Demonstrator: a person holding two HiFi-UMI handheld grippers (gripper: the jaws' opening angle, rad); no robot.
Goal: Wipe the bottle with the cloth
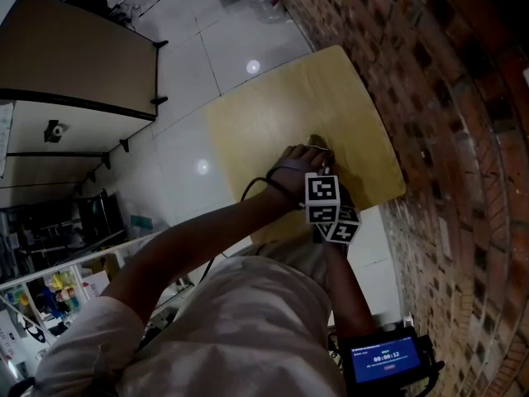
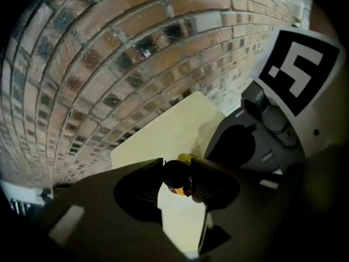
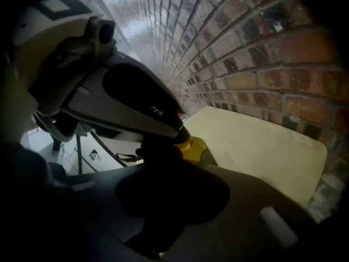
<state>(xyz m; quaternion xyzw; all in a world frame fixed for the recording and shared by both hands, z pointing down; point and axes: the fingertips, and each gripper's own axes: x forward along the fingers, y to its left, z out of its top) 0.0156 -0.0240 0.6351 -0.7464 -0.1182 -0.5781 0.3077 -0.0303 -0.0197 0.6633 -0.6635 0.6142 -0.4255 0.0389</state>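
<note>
My left gripper (image 2: 177,172) is shut on the dark cap of a small bottle (image 2: 184,158) with a yellow body, held just above the pale wooden table (image 2: 163,135). In the right gripper view the left gripper's (image 3: 177,131) tip sits on top of the yellow bottle (image 3: 195,149). My right gripper (image 3: 163,171) is close beside the bottle. Its jaws stand together on a dark bunched cloth (image 3: 158,156) that reaches up to the bottle. In the head view both hands meet over the table (image 1: 273,106), and the marker cubes (image 1: 324,198) hide the jaws and the bottle.
A brick wall (image 1: 463,139) runs close along the table's right side. White tiled floor (image 1: 190,64) lies beyond the table. A dark desk (image 1: 74,56) stands at the left, and shelves with clutter at lower left. A small screen device (image 1: 382,358) sits at the person's waist.
</note>
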